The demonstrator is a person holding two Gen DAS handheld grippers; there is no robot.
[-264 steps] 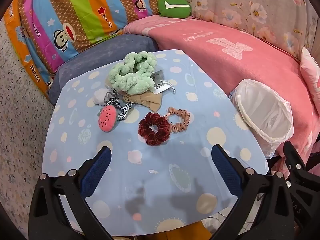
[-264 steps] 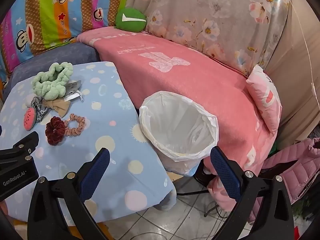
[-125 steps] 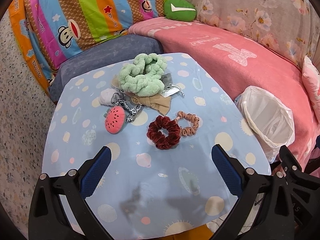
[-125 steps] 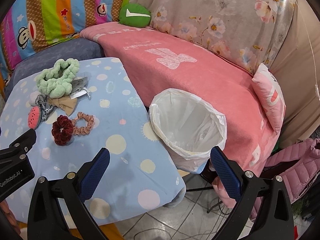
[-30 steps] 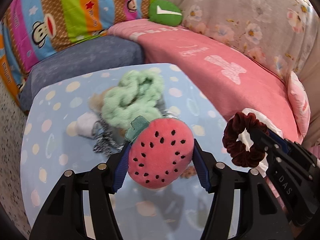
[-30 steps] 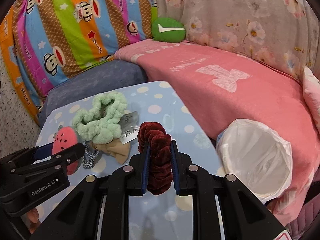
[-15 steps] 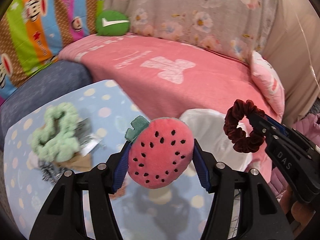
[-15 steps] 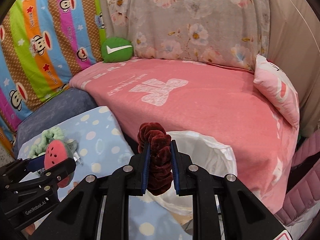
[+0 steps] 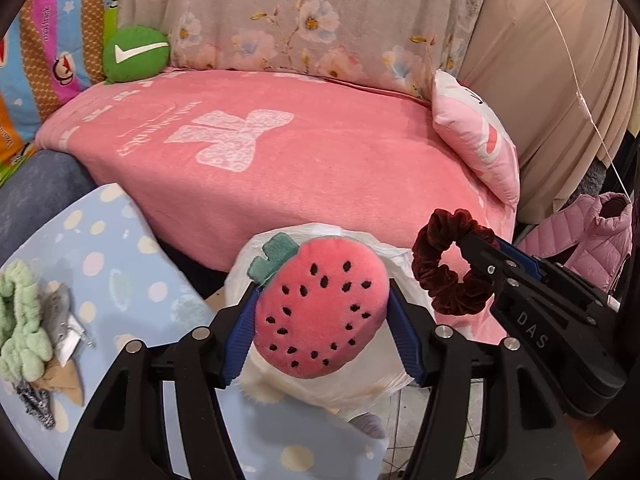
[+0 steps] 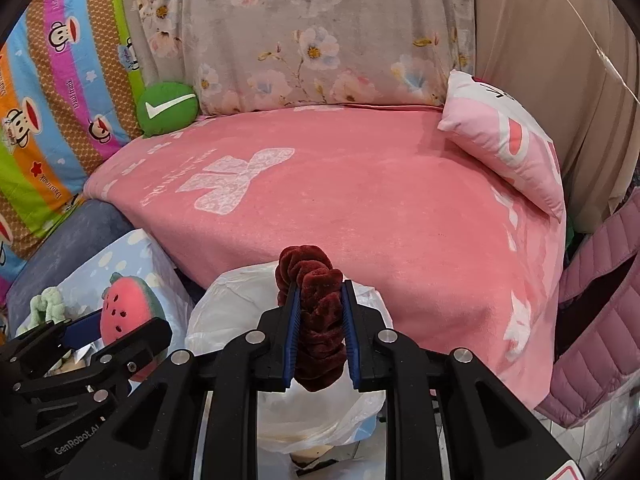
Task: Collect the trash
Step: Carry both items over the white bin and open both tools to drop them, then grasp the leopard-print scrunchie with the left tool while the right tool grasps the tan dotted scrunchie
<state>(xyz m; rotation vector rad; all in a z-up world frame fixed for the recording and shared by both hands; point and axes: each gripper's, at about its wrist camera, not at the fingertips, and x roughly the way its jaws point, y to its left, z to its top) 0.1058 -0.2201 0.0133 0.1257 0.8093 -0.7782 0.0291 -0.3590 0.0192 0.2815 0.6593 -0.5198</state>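
Overhead, white-lined bin [image 10: 240,304], contents hidden.

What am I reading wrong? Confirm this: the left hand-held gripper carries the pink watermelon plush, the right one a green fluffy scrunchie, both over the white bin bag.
Wrong colour. The right hand-held gripper clamps a dark red velvet scrunchie, as the right wrist view shows. The rest stands: the left hand-held gripper, jaws opening, has the pink watermelon plush between them, over the white bin bag.

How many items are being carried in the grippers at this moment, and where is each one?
2. The watermelon plush sits between the left gripper fingers, whose jaws are opening, in front of the white bin bag. The dark red scrunchie is clamped in the right gripper, also by the bag.
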